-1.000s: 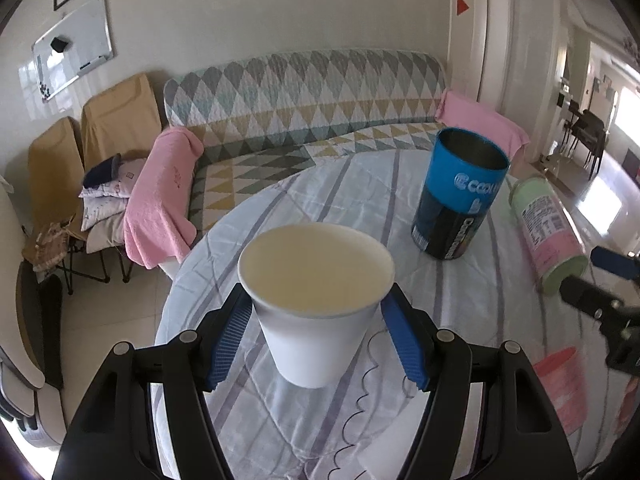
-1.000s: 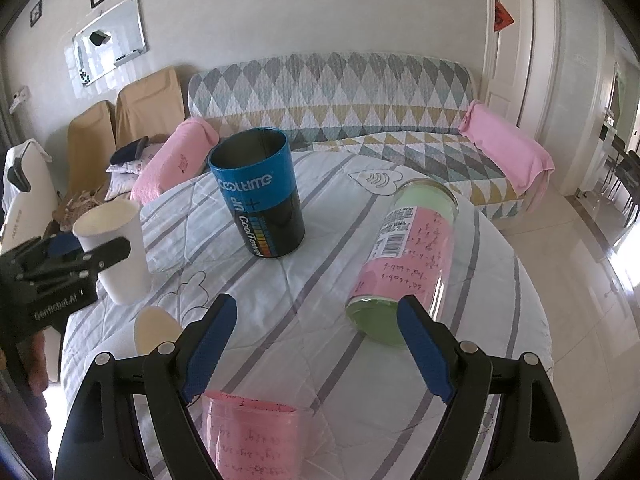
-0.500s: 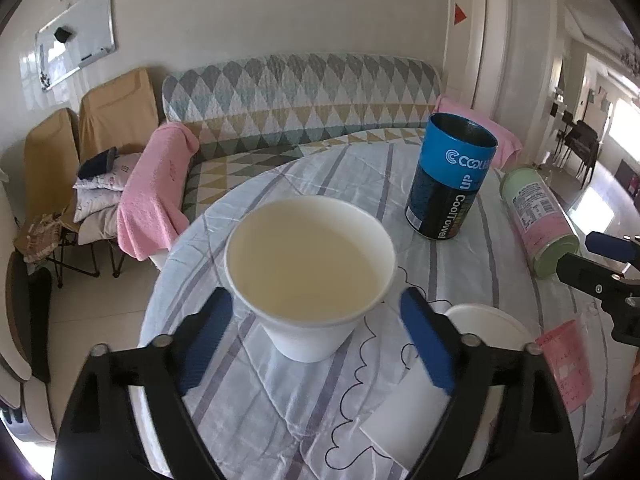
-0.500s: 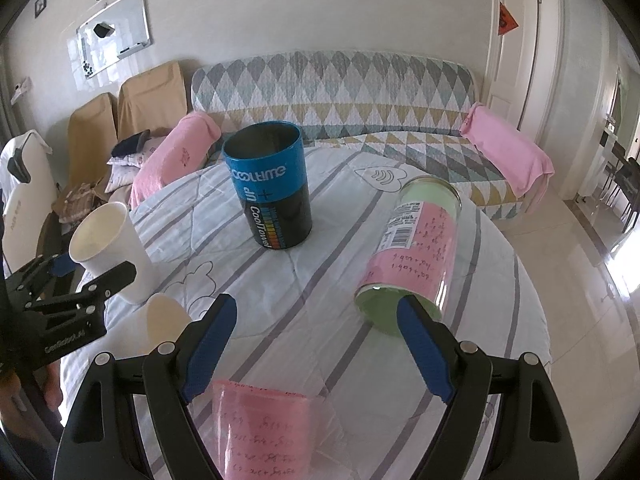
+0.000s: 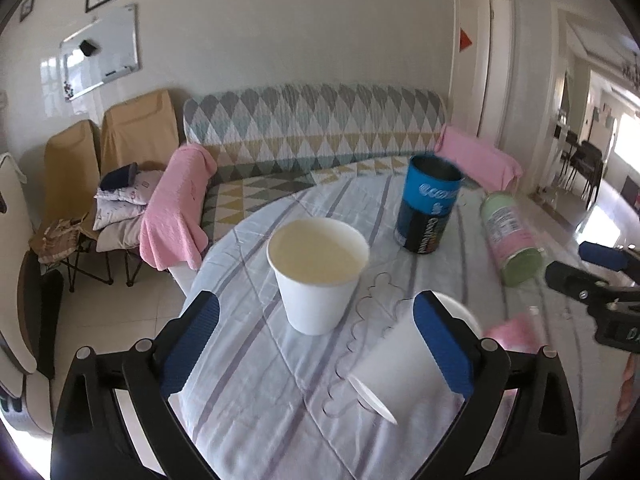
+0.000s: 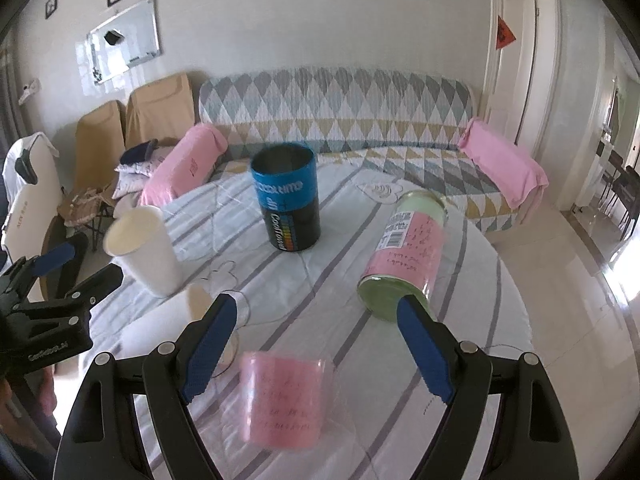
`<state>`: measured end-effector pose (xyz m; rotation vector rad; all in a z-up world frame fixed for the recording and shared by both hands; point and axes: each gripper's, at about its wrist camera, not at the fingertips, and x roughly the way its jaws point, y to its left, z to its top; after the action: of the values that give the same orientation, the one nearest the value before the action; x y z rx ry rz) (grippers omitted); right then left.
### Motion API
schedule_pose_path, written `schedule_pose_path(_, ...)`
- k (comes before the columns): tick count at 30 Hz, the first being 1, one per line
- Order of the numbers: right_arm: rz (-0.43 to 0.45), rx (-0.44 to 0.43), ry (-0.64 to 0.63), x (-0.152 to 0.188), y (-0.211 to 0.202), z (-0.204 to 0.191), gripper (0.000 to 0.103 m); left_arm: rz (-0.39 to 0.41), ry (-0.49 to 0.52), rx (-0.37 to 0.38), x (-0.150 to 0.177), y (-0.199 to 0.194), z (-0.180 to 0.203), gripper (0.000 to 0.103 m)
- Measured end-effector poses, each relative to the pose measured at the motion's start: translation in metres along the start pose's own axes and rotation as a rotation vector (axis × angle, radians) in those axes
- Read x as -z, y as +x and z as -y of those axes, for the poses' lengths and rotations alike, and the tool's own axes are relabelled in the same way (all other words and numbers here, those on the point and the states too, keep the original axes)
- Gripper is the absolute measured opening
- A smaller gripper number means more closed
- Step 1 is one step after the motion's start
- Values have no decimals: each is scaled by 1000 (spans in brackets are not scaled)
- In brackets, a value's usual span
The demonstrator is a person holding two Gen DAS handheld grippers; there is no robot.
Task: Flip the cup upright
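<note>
likely light, crushable: white paper cup point(image 5: 318, 272) upright ahead of left claw point(image 5: 316, 344), spread wide, empty; grip mid-wall gently.

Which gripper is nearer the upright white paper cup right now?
Left. The left gripper is open just in front of the white paper cup, not touching. The right gripper is farther off, over the pink cup.
</note>
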<state>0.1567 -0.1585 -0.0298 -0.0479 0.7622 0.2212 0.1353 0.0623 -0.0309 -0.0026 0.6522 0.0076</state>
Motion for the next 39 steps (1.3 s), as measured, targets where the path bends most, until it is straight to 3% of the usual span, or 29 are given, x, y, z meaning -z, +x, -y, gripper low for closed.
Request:
schedule_pose_path(10,196,29,21,37,-75,6,84,111,-33,-14,25,-85,43,101)
schedule_pose_path(19,300,66,13,62,-121,16,84,181,-52,-9,45,-135,72,103)
schedule_pose_path(27,315,57,32,68,-131,25,84,197,-26,-40,50,-153,91,103)
schedule_pose_path(39,311,41,39,72,-131,28,84,175,-2,-60,52,-148,101,103)
